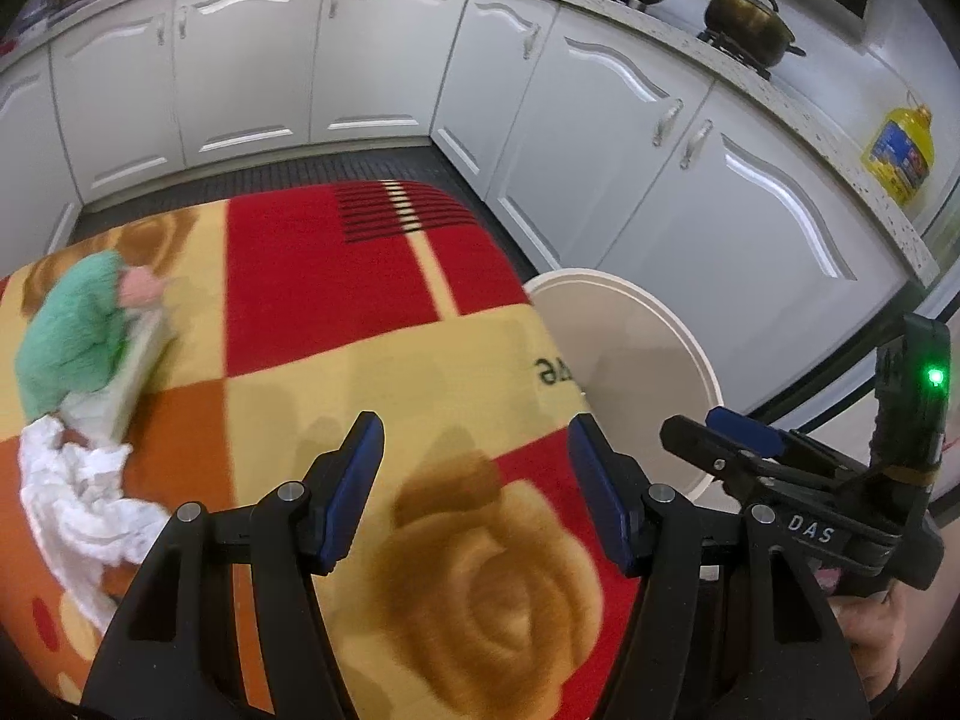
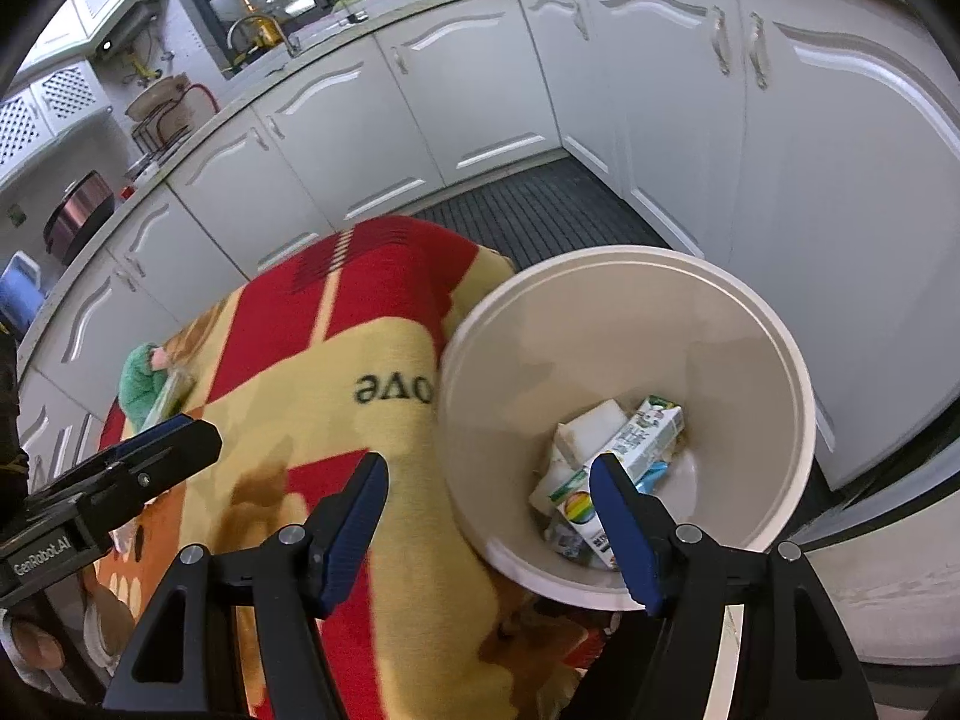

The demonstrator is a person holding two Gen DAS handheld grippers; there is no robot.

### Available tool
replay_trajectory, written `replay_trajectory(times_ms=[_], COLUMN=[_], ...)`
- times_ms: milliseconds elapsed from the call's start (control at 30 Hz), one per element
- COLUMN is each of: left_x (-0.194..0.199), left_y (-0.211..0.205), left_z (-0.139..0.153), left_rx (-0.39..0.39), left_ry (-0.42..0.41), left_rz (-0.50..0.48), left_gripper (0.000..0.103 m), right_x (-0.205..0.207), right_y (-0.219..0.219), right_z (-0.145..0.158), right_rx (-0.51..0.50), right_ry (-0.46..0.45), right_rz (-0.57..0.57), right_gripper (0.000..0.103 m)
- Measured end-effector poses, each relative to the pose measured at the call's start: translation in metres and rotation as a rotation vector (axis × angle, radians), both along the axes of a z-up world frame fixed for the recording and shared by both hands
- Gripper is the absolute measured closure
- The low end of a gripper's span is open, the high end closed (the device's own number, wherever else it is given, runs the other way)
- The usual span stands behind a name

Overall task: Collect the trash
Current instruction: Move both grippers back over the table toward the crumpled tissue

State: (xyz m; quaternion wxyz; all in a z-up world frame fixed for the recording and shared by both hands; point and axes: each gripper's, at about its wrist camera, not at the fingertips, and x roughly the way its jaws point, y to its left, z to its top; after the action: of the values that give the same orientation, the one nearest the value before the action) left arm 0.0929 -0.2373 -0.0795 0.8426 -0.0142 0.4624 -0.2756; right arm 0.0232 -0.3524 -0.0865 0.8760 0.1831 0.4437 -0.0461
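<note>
Holding both grippers, left gripper (image 1: 474,480) and right gripper (image 2: 486,516), wide open and empty, we judge the crumpled white tissue (image 1: 78,492) on the blanket's (image 1: 360,372) left edge light and soft, so pinch its bunched middle, then bin (image 2: 780,360).

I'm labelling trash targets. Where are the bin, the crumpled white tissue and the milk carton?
bin (image 2: 774,324), right wrist view, on its far rim.
crumpled white tissue (image 1: 72,498), left wrist view, on its middle.
milk carton (image 2: 645,435), right wrist view, on its printed side.
</note>
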Motion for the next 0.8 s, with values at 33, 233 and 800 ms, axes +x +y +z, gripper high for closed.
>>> replay_trajectory(times_ms=[33, 233, 800], left_x=[0.000, -0.003, -0.005], left_y=[0.004, 0.040, 0.160], left_z=[0.001, 0.005, 0.004], left_rx=[-0.001, -0.010, -0.010], left_ry=[0.000, -0.002, 0.005], left_rz=[0.007, 0.058, 0.273], left_gripper=[0.040, 0.040, 0.040], right_x=[0.000, 0.006, 0.024], right_y=[0.003, 0.027, 0.084], right_z=[0.001, 0.008, 0.003], right_rx=[0.000, -0.004, 0.008], right_ry=[-0.003, -0.018, -0.010], right_rz=[0.006, 0.052, 0.176], right_gripper=[0.036, 0.035, 0.035])
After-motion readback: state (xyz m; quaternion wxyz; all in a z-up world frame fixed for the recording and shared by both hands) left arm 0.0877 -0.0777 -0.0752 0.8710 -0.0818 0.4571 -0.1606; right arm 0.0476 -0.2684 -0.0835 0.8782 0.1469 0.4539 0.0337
